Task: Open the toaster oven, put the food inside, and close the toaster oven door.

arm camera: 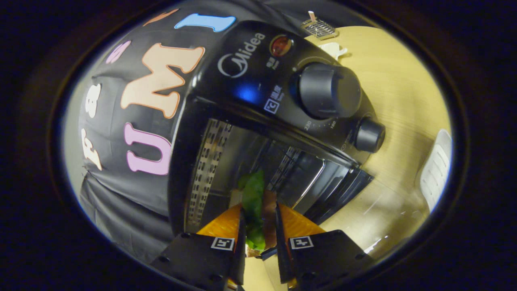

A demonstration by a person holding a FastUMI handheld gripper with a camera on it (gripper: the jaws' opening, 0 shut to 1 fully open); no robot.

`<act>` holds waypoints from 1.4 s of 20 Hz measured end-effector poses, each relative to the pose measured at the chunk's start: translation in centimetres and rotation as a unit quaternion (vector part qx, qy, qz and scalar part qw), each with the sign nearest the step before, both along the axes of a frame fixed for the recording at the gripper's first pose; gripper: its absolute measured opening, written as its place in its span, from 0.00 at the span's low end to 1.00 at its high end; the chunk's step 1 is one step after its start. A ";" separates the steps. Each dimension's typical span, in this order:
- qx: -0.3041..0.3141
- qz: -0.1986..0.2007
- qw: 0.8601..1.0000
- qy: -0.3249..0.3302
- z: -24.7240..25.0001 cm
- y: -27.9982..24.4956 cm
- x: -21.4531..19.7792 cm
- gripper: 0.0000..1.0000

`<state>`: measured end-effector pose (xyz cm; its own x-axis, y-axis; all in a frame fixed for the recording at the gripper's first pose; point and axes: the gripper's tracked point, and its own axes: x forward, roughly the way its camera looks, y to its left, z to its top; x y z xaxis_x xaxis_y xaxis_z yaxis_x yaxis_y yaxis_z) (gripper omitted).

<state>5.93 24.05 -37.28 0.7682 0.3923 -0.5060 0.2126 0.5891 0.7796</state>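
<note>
Toaster oven (258, 133) is the landmark, view rolled so it sits tilted. Left of it: black cloth wall. Oven door is open, cavity facing the gripper, perforated metal side wall (206, 173) at the cavity's left, wire rack (291, 165) deeper in. Gripper (260, 226) sits at the oven mouth, clenched on the food (253, 202): both fingers press its sides. Food is one piece, green leaf over what looks like bread and a brown layer, probably a sandwich, hard to tell. Long axis runs along the fingers, pointing into the cavity, front end just past the fingertips. Control panel reads "Midea"; other markings too small. One red indicator lamp (280, 45), two knobs: large (329, 91), small (369, 135). Right of the oven: wooden table (400, 93), one white slotted object (436, 169), one small grille-like item (319, 27) far behind.
</note>
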 end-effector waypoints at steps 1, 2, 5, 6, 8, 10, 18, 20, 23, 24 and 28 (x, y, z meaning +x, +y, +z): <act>-0.006 0.000 1.000 -0.004 0.2 0.0 0.1 0.35; -0.016 0.002 1.000 -0.011 0.2 0.1 0.3 0.37; -0.070 0.018 0.997 -0.034 0.4 0.0 0.5 0.42; -0.088 0.021 0.995 -0.039 0.4 -0.1 0.6 0.44; -0.120 0.030 0.991 -0.049 0.5 -0.2 0.6 0.47; -0.153 0.036 0.986 -0.054 0.4 -0.5 0.5 0.49; -0.316 0.060 0.941 -0.105 1.3 -2.5 0.4 0.81; -0.342 0.054 0.930 -0.121 2.1 -2.9 -0.1 0.90; -0.335 0.052 0.931 -0.136 4.0 -2.9 -1.0 1.00; -0.334 0.055 0.931 -0.135 4.3 -3.0 -1.4 1.00; -0.327 0.073 0.932 -0.140 5.6 -3.0 -2.8 1.00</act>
